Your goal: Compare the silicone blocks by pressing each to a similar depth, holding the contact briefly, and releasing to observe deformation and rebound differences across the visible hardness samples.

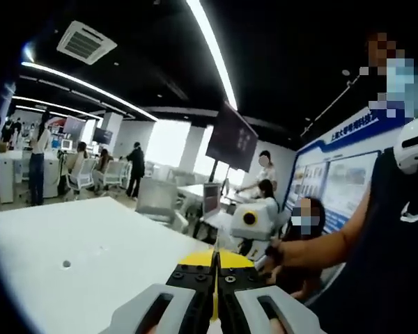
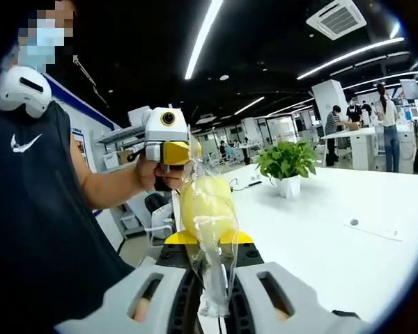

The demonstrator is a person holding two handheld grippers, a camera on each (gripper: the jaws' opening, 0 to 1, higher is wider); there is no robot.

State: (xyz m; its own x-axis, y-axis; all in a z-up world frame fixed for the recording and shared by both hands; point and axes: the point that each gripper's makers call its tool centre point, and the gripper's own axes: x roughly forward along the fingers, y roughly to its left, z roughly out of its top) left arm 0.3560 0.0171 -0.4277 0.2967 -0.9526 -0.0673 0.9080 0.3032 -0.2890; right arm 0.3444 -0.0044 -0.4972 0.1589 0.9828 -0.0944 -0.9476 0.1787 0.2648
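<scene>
Left gripper view: the left gripper (image 1: 215,292) is seen rising from the bottom edge, its two grey fingers (image 1: 164,309) brought together with only a thin seam between them and nothing held. A yellow plate sits just beyond the fingers. Beyond them a white desk (image 1: 76,264) is spread, bare apart from a small round mark. A person in a dark sleeveless top (image 1: 383,264) stands at the right, and the right gripper (image 1: 249,220) is seen held out in that person's hand, its round lens turned toward the camera. Other people, chairs and a hanging dark screen (image 1: 231,137) are visible in the open office behind.

In the right gripper view, the right gripper's own fingers (image 2: 160,299) are clamped on a clear plastic bag (image 2: 212,257) that stands up from between them. A pale yellow silicone block (image 2: 207,202) is seen inside the bag, held in the air above the fingertips and over the near edge of the white desk. The bag's lower end is pinched into a narrow twist between the fingers. Behind the bag, the left gripper is held up in the person's hand (image 2: 152,174). A potted green plant (image 2: 287,163) stands on the desk further back, well apart from the bag.
</scene>
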